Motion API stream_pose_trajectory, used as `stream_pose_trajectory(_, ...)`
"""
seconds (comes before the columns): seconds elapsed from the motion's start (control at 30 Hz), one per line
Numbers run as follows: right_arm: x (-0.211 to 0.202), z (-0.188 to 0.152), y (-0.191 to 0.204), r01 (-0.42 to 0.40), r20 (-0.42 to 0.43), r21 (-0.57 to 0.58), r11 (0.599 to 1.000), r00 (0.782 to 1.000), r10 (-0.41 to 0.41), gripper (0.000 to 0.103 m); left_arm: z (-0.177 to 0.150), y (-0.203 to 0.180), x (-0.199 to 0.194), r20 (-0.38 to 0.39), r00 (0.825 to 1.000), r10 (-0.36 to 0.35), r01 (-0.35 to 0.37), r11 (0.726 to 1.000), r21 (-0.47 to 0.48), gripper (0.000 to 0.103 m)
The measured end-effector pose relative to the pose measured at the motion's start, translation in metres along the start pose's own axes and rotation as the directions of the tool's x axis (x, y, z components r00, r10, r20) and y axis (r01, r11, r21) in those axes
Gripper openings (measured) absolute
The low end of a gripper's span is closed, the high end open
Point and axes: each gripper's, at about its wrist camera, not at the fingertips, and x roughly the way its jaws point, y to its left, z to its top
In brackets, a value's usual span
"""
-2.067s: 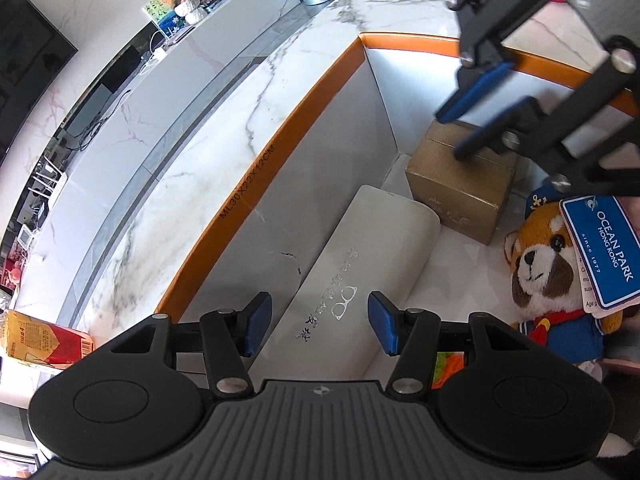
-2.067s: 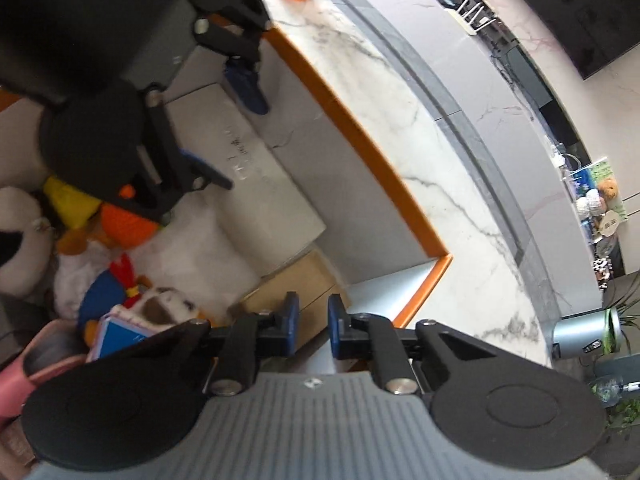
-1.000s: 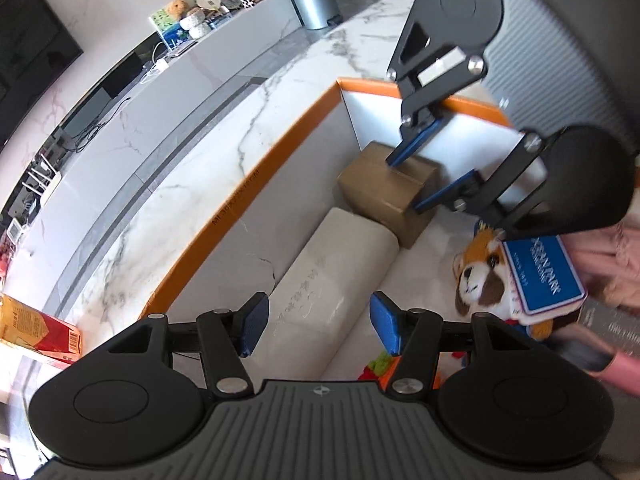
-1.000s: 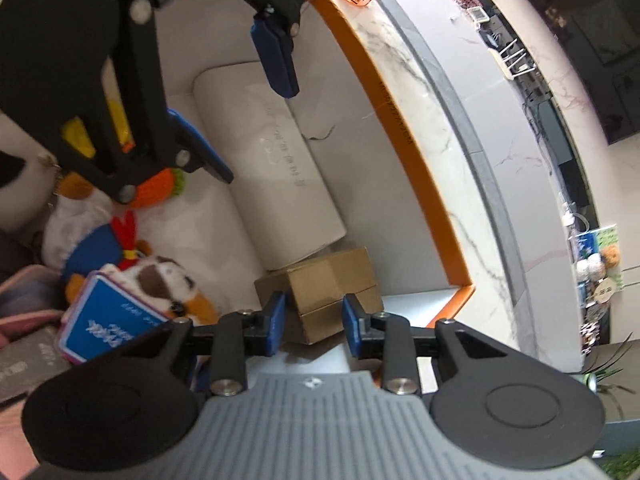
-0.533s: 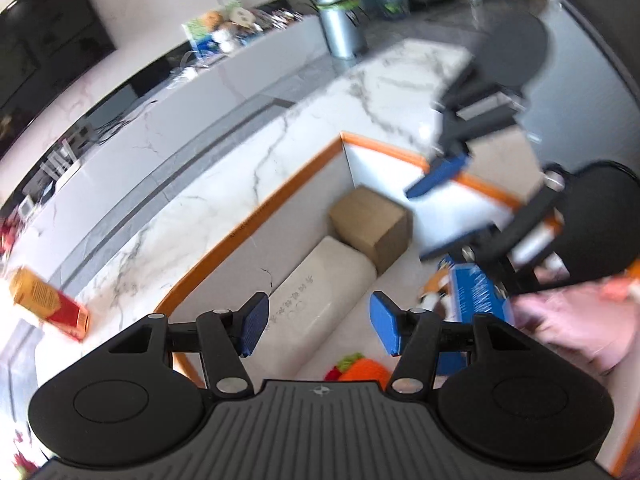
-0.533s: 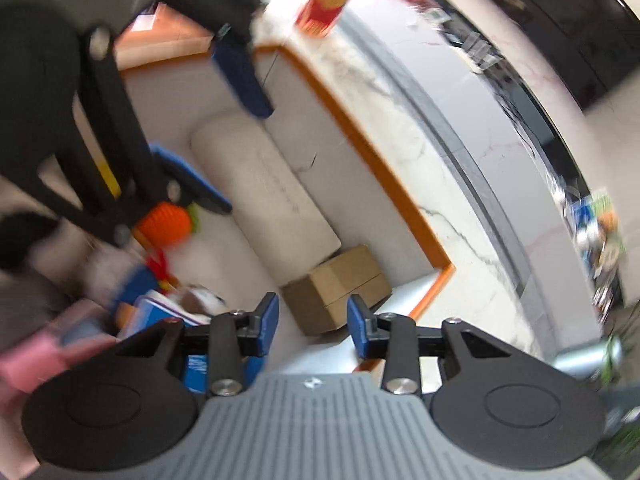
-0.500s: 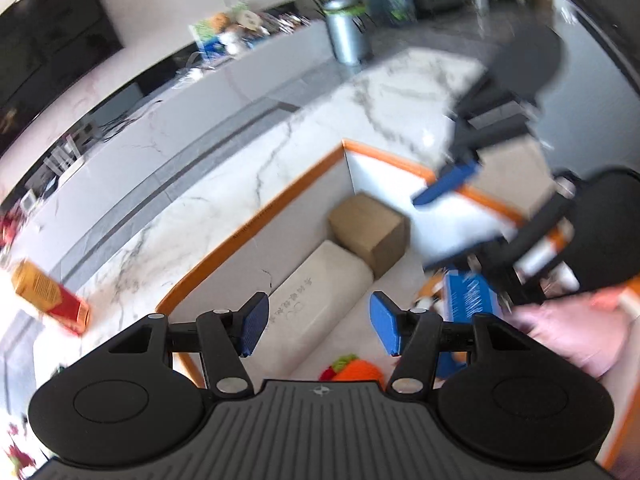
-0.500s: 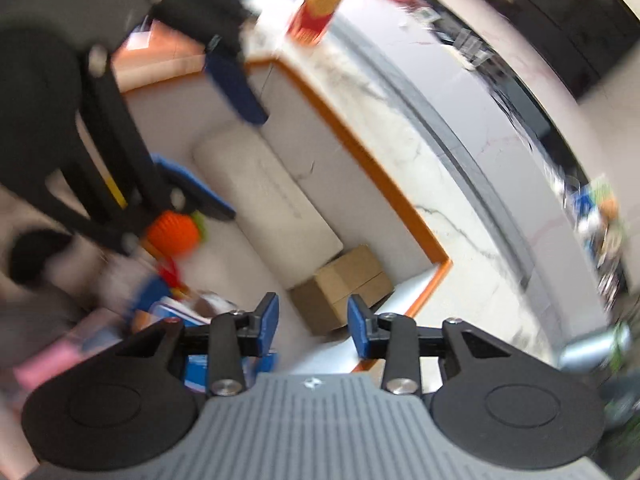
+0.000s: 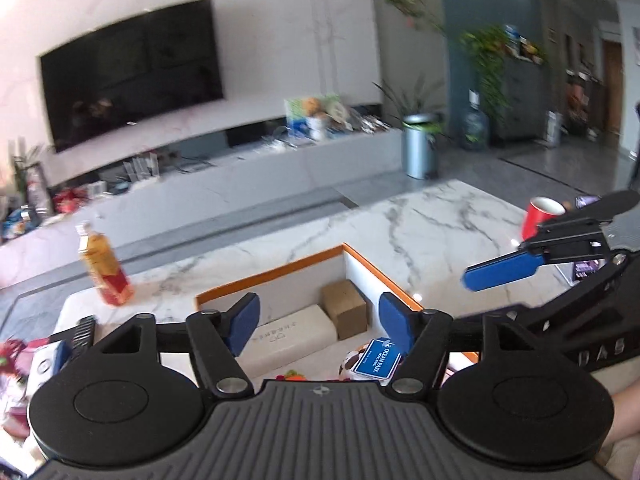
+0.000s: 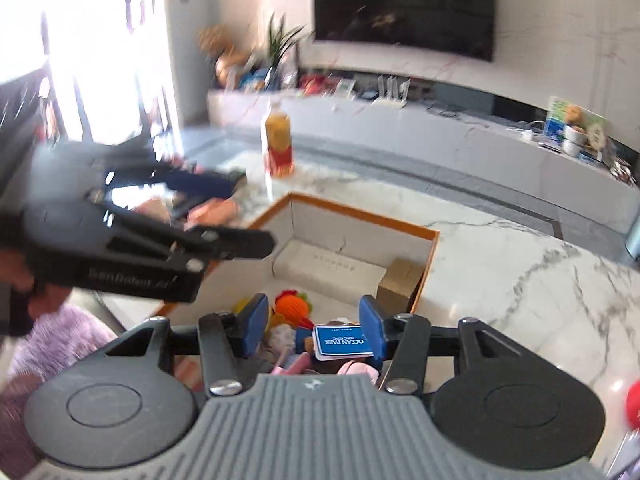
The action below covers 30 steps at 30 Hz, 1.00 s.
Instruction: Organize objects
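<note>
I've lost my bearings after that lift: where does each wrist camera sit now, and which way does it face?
Left wrist: sits above the open left gripper, facing the orange-rimmed box and TV wall; the right gripper shows at right.
Right wrist: sits above the open right gripper, facing the same box from its other side; the left gripper shows at left.
Shared: box, cardboard carton, bottle.

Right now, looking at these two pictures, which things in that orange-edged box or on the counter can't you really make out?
- Plush toys in the orange-rimmed box: left view, mostly hidden behind the left claw; only the blue Ocean Park tag shows.
- Pink items: right view, hidden behind the right claw.
- Printing on the white case: too small to read.
- Drink bottle label: blurred in both views.
- Red cup: right view cuts it off at the edge.
</note>
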Motion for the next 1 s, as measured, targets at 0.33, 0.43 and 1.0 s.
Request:
stream_pose_trajectory(0.33, -0.034, -0.024, 0.01, 0.049, 0.047, 0.169, 0.984, 0.997, -0.058, 0.069, -0.028, -0.018, -0.038, 0.044, 0.982, 0.184, -0.176, 0.972, -0.153, 0.094)
stream_pose_trajectory(0.43, -0.037, -0.033, 0.008, 0.044, 0.029, 0.195, 0.98, 0.998, -0.051, 0.07, -0.04, -0.021, -0.047, 0.067, 0.972, 0.227, -0.211, 0.958, -0.193, 0.096)
stream_pose_trajectory(1.0, -0.022, -0.065, 0.002, 0.152, -0.04, 0.246, 0.957, 0.988, -0.146, 0.09, -0.084, -0.033, -0.031, -0.149, 0.955, 0.258, -0.29, 0.92, -0.263, 0.099)
